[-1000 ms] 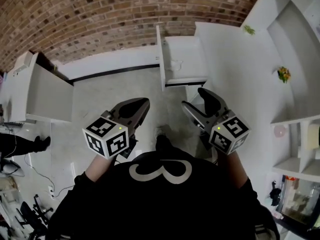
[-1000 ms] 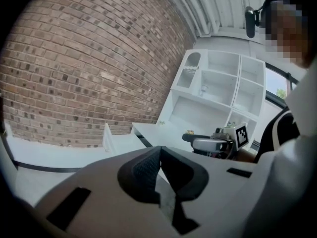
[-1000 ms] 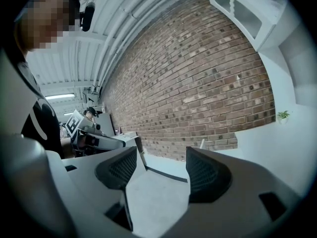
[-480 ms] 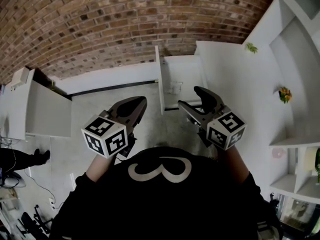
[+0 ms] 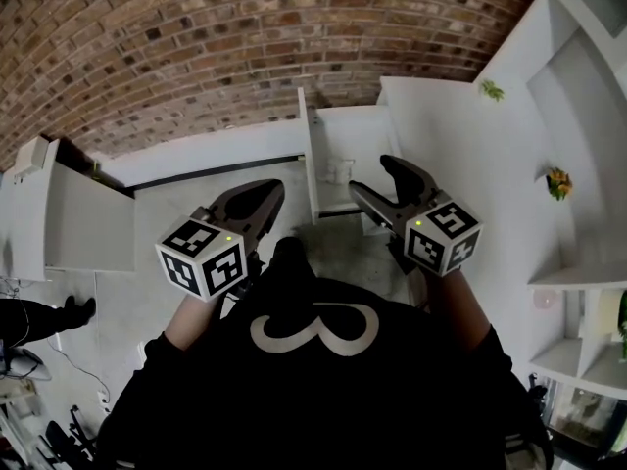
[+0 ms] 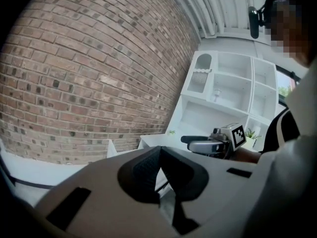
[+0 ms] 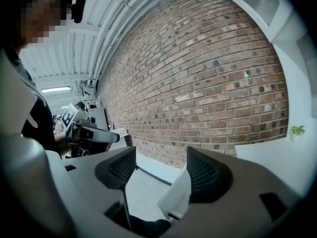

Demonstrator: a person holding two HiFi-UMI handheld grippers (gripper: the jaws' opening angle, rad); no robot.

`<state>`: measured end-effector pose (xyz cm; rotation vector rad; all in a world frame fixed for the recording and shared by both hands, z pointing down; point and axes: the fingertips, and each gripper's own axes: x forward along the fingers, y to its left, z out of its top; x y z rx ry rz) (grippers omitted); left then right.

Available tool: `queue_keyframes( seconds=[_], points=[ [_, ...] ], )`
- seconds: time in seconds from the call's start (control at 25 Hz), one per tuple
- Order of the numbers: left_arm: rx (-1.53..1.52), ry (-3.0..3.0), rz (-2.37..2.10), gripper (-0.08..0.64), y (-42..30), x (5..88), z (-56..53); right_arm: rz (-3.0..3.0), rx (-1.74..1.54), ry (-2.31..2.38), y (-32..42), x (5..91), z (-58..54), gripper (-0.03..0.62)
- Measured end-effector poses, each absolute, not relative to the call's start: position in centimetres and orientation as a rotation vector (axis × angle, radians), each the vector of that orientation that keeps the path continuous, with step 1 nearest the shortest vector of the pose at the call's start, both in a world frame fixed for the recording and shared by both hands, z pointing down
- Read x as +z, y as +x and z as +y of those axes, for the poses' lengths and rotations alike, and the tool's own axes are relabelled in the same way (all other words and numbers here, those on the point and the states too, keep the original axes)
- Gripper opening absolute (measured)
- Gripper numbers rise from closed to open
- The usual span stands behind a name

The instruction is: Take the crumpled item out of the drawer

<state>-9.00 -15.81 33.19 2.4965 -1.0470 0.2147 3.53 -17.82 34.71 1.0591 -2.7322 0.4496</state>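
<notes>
In the head view the white drawer [image 5: 364, 130] stands pulled open from the low white cabinet, under the brick wall. A small pale crumpled item [image 5: 339, 170] lies in it, near the front and partly behind my right gripper. My right gripper [image 5: 372, 176] hangs open over the drawer's front edge with nothing between its fingers. My left gripper [image 5: 261, 194] is shut and empty, left of the drawer above the floor. In the right gripper view the jaws [image 7: 156, 163] stand wide apart over the drawer's white side [image 7: 176, 197]. In the left gripper view the pads [image 6: 148, 170] meet.
A brick wall [image 5: 196, 57] runs along the back. White shelves [image 5: 578, 116] with small plants stand at the right, and an open white cabinet [image 5: 83, 228] at the left. My foot [image 5: 289, 255] is on the grey floor below the drawer.
Both grippers have come closer to the drawer. The right gripper's fingers now overlap the drawer's front edge. Both jaws stand as before.
</notes>
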Motion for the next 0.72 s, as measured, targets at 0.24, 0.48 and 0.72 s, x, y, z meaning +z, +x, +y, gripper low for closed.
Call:
queue_keyframes(
  seconds=[0.24,0.48,0.72],
  points=[
    [0.252,2.472,-1.01,0.003,-8.9,34.9,-18.5,-2.684,0.481,1.061,3.3,37.0,-20.3,0.307],
    [0.279,2.453,-0.974,0.003,-8.4,35.8,-23.0,-2.612,0.544,1.077,3.9,40.0,-23.9,0.307],
    [0.316,2.434,-0.929,0.003,-7.8,37.6,-27.2,-2.501,0.597,1.072,4.5,44.7,-28.0,0.304]
  ],
)
